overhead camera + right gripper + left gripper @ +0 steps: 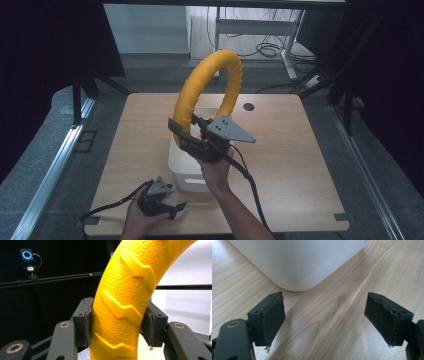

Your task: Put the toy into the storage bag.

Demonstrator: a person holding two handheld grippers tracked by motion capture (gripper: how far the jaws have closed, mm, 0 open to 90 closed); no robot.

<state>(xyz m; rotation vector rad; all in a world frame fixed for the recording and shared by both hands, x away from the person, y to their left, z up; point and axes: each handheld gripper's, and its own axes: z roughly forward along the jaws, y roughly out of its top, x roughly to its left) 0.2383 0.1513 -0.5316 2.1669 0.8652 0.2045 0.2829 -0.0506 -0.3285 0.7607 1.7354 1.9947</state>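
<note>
Nearest the lens in the right gripper view: yellow ring (125, 302), pebbled, with raised chevron ridges, pinched between both pads (88, 322), jaws pressed against its sides at 9 and 3 o'clock. Behind it, black curtain with a small blue-lit device (27, 255) at 10 o'clock, pale wall at 3 o'clock.

From the high view: right gripper (192, 142) raised above the table (290, 165), clamped on the lower left arc of the ring (210, 82), which stands upright in the air and arches toward 12 o'clock. Grey plate (229, 129) on top of the gripper, cable (250, 180) trailing back along the forearm toward 6 o'clock. White bin (182, 172) directly beneath and partly hidden by the right hand (216, 172), near table centre.

Left gripper (180, 205) low at 7 o'clock, resting on or just over the tabletop near the front edge, held in the left hand (140, 212), pointing toward 3 o'clock, just beside the bin's near corner. In the left gripper view: fingers (273, 317) spread wide, nothing between them, bare wood grain below, rounded corner of the bin (297, 262) at 12 o'clock, apart from both pads.

Dark round grommet (248, 106) in the tabletop at 1 o'clock from the bin. Beyond the far edge, a desk frame (260, 27) and floor cables.
</note>
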